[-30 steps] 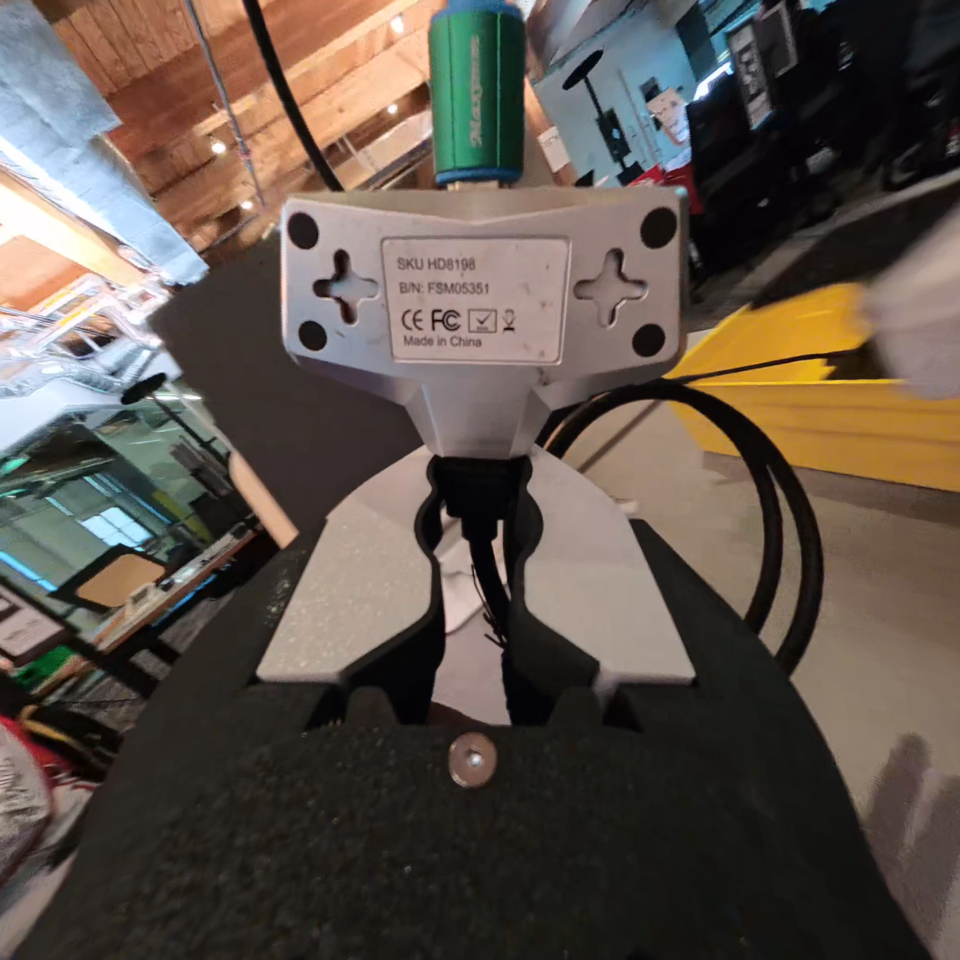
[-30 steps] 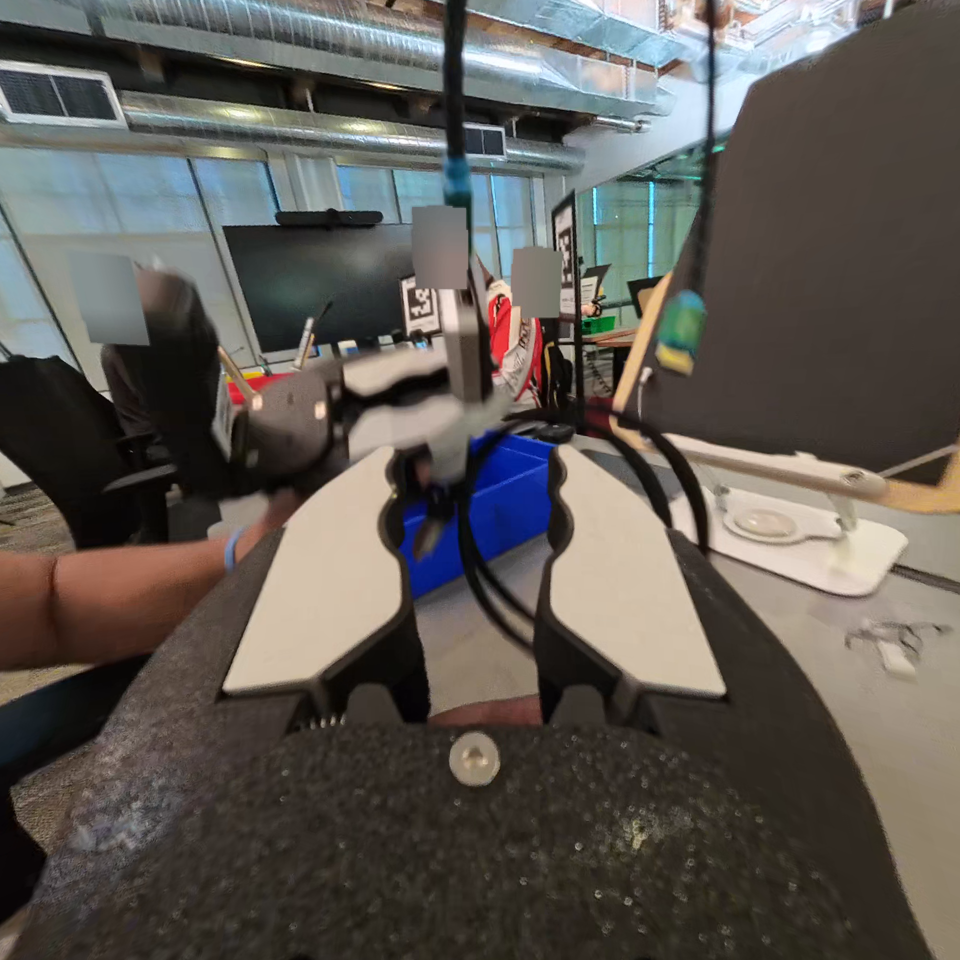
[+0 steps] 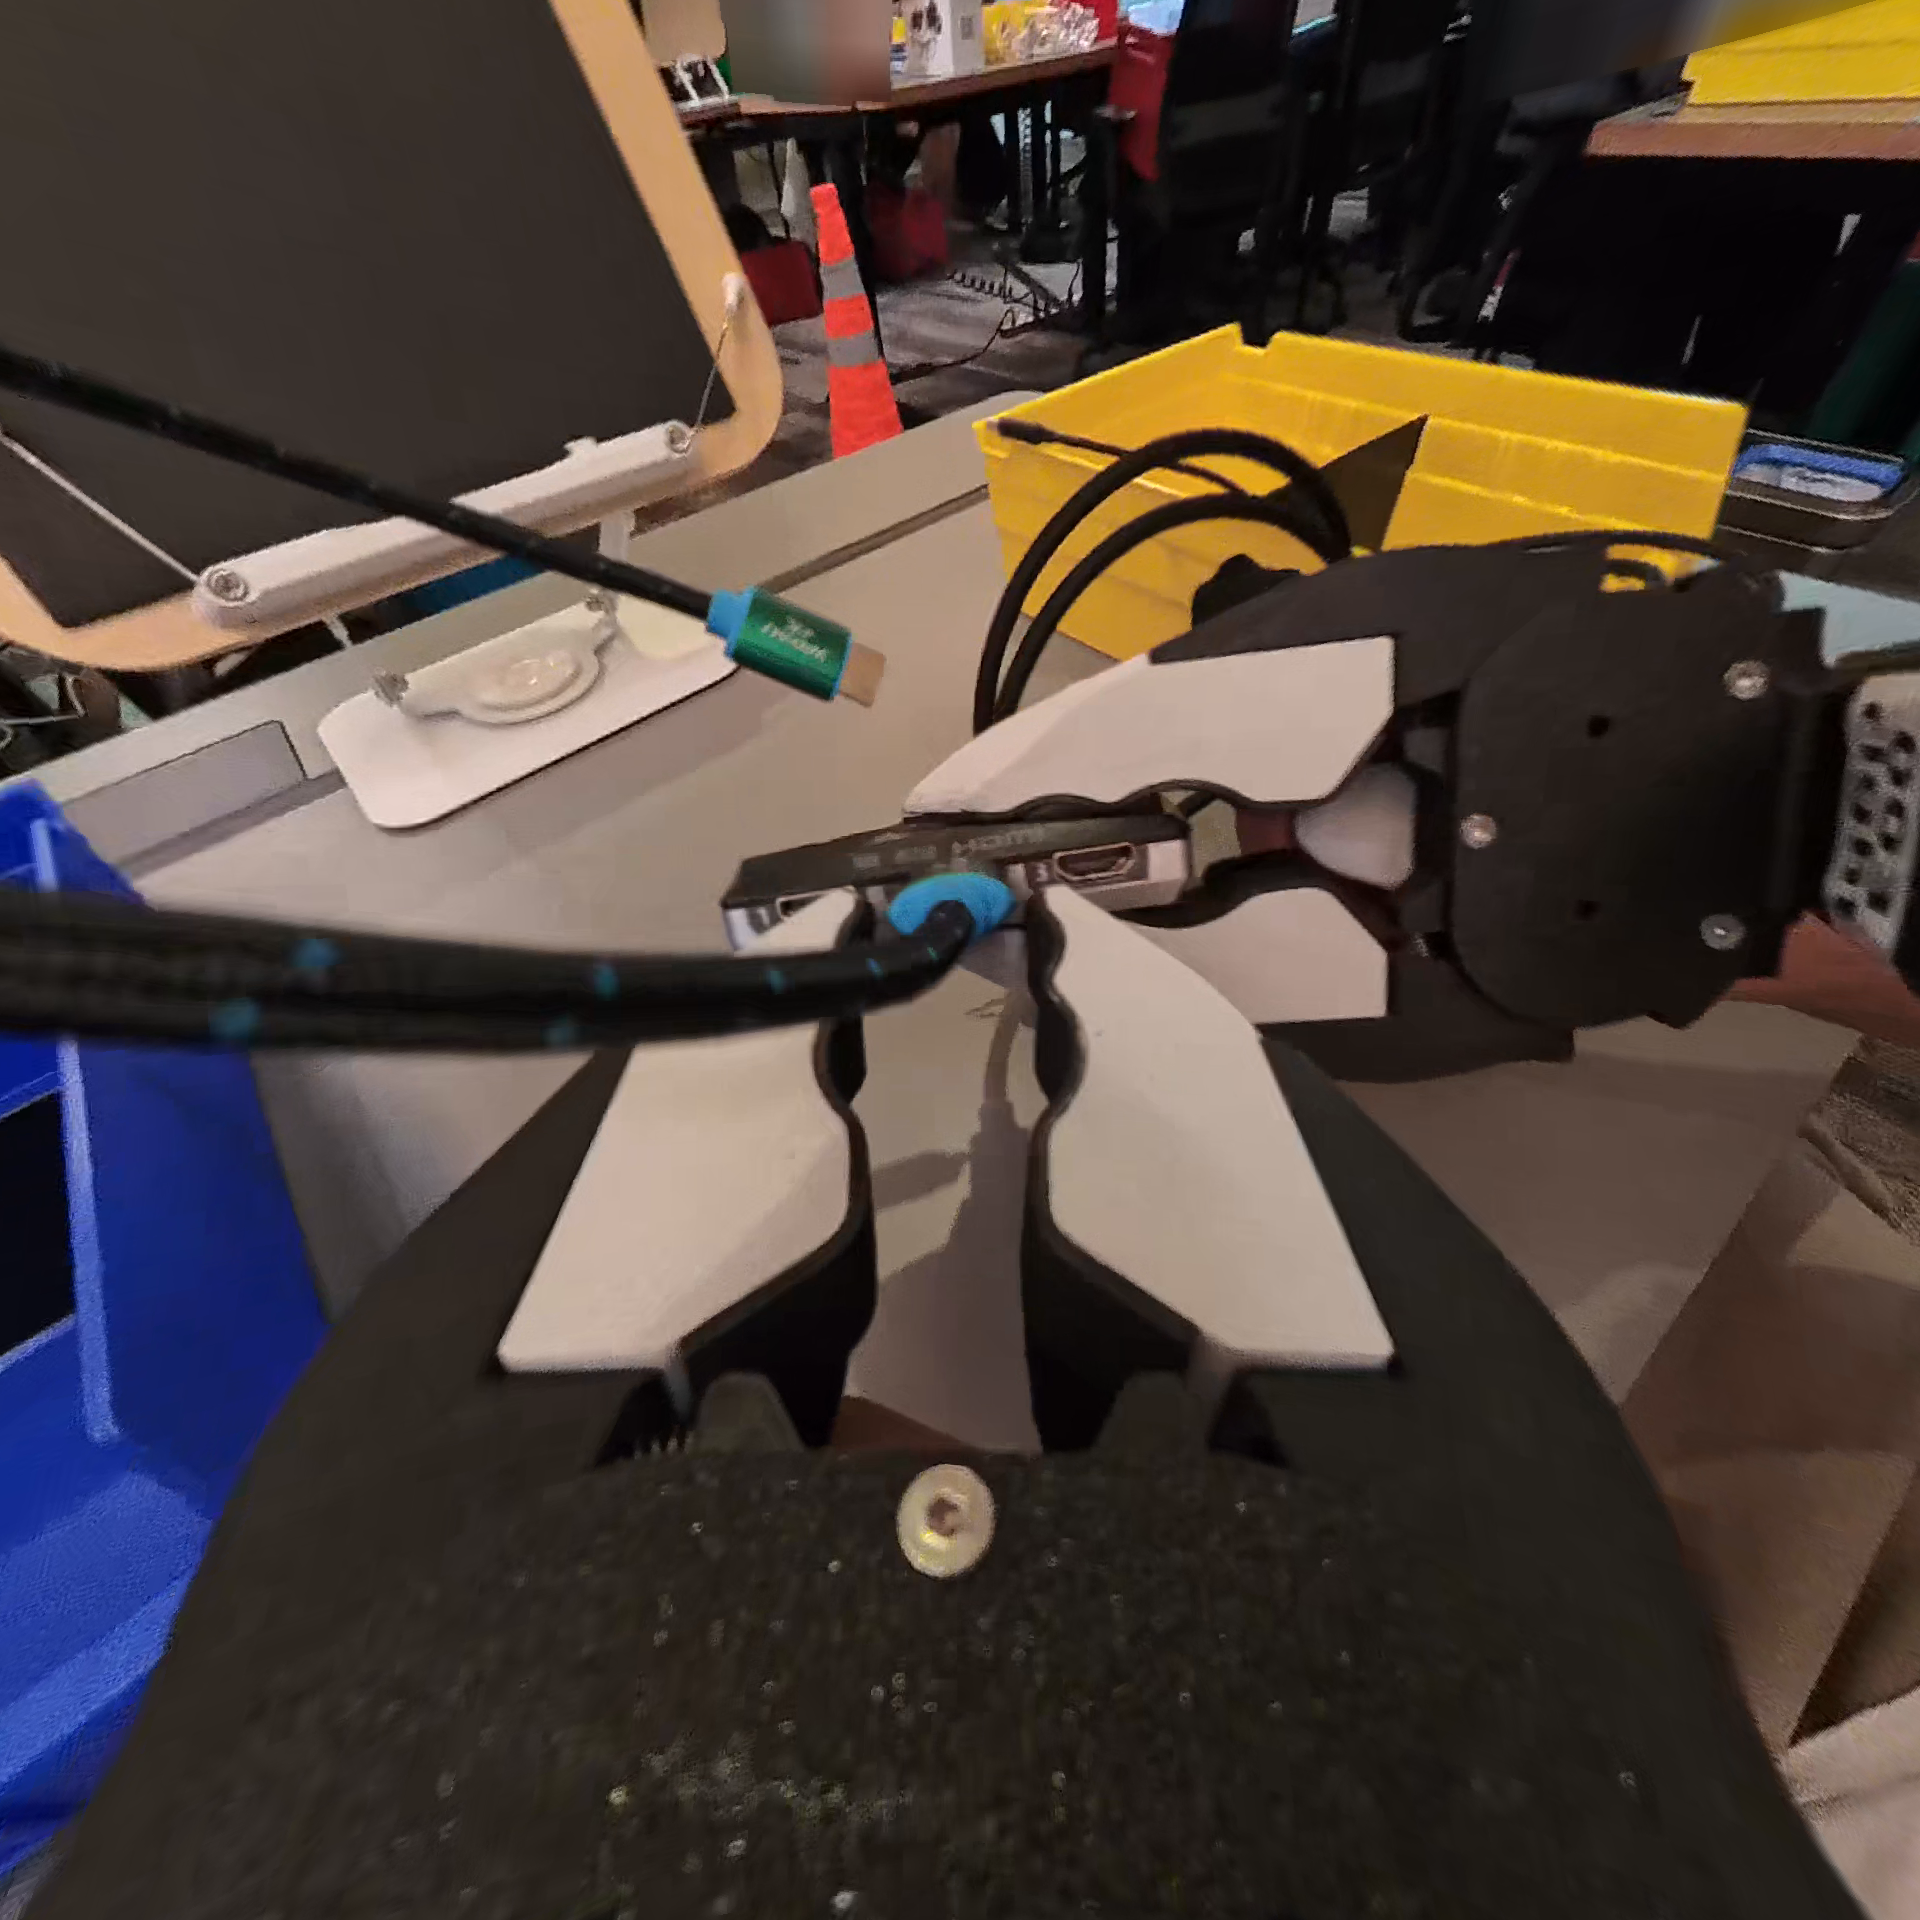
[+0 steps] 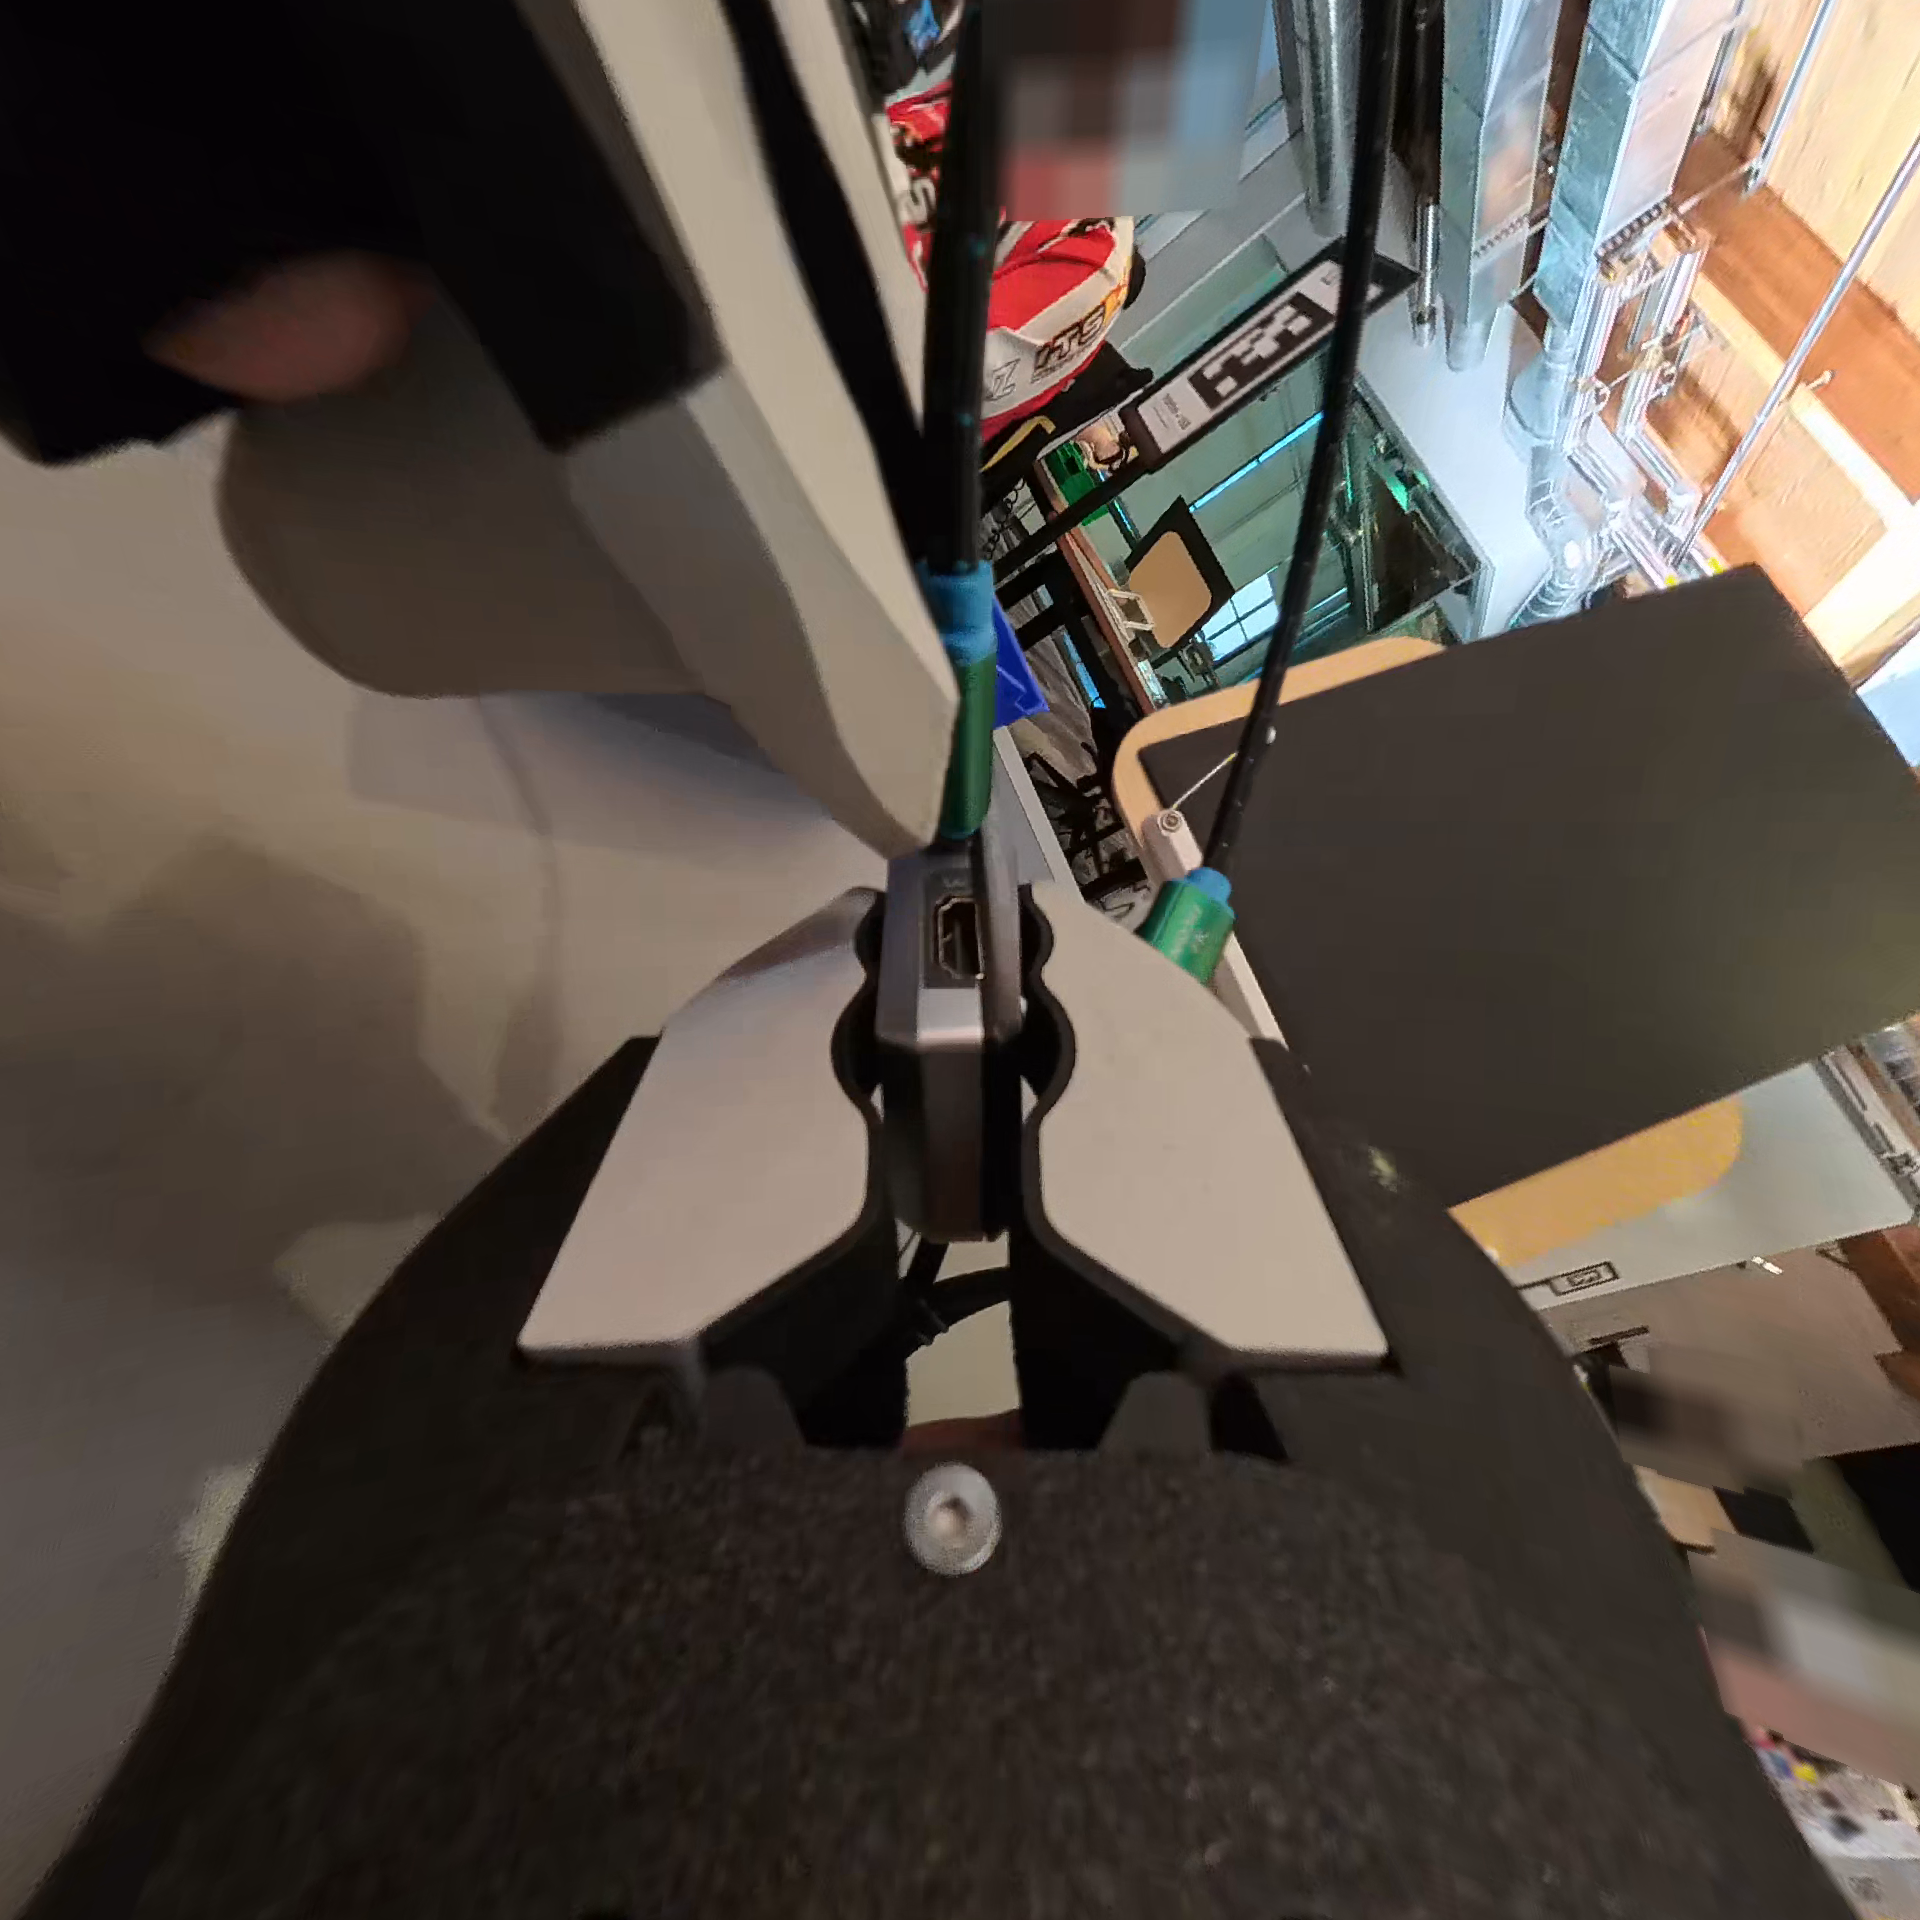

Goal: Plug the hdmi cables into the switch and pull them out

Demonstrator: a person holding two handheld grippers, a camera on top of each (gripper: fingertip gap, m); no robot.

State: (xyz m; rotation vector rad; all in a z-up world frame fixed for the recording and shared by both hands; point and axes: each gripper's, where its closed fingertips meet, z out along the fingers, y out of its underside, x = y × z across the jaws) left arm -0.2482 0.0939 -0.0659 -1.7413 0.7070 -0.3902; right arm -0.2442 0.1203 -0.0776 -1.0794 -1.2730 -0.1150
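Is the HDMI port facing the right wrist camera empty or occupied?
Empty. The HDMI port on the switch shows an open slot; the green plug sits beyond it.

1. I count two tools: the left tool (image 3: 945, 966) and the right tool (image 3: 1039, 842).
2. One switch (image 3: 997, 868).
3. Two green HDMI plugs: one loose (image 3: 795, 644), one at the switch (image 4: 966, 748).
4. Two bins: one yellow bin (image 3: 1455, 436), one blue bin (image 3: 125, 1247).
5. One orange cone (image 3: 852, 322).
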